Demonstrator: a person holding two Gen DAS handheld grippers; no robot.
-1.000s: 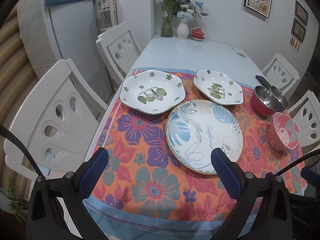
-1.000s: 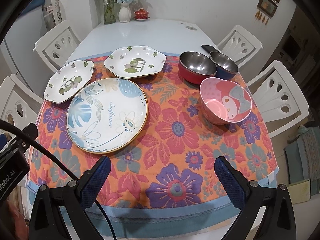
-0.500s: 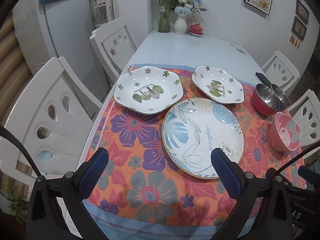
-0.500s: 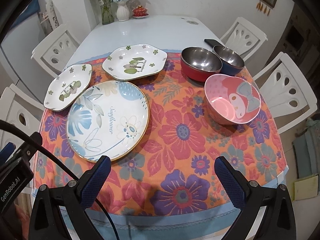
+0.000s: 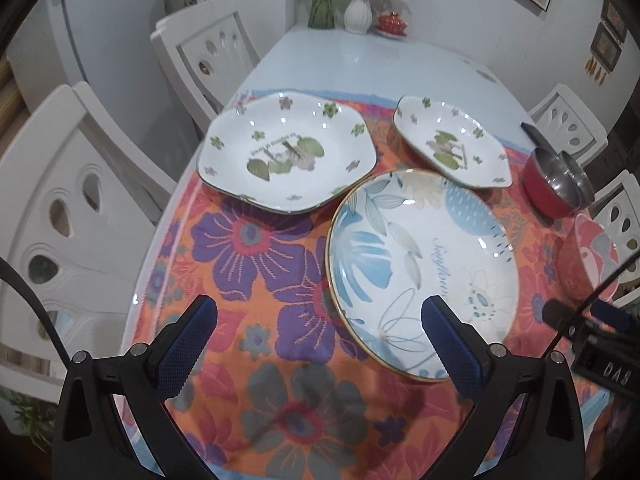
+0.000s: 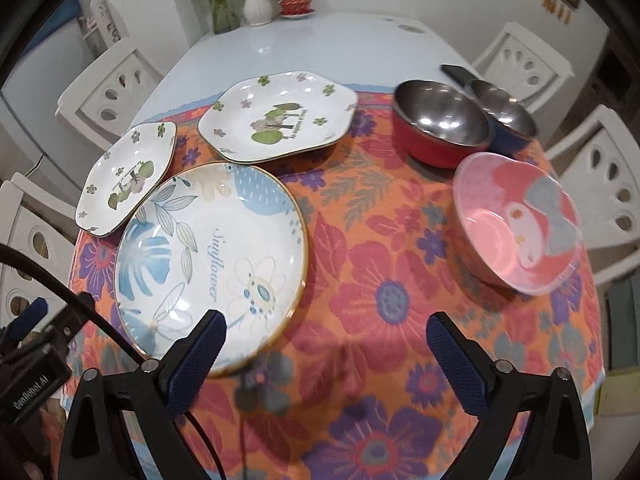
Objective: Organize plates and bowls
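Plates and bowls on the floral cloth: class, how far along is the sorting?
Done: nothing; the round blue plate, two white floral plates and three bowls, pink, red, blue, lie unstacked. In hand: nothing; the left gripper and right gripper are open. Left: all stacking.

The tablecloth [image 6: 360, 264] is orange with large purple, red and grey-blue flowers and a pale blue border; the table [image 6: 320, 44] beyond it is glossy white. The round plate [image 6: 212, 256] is white with blue leaves, a pale flower, blue script and a gold rim, while the two angular plates, one at far left [image 6: 124, 180] and one behind [image 6: 280, 116], are white with green and mauve florals. The near right bowl [image 6: 520, 220] is pink with a cartoon figure; the steel-lined bowls are red [image 6: 440, 128] and blue [image 6: 504, 120] outside.
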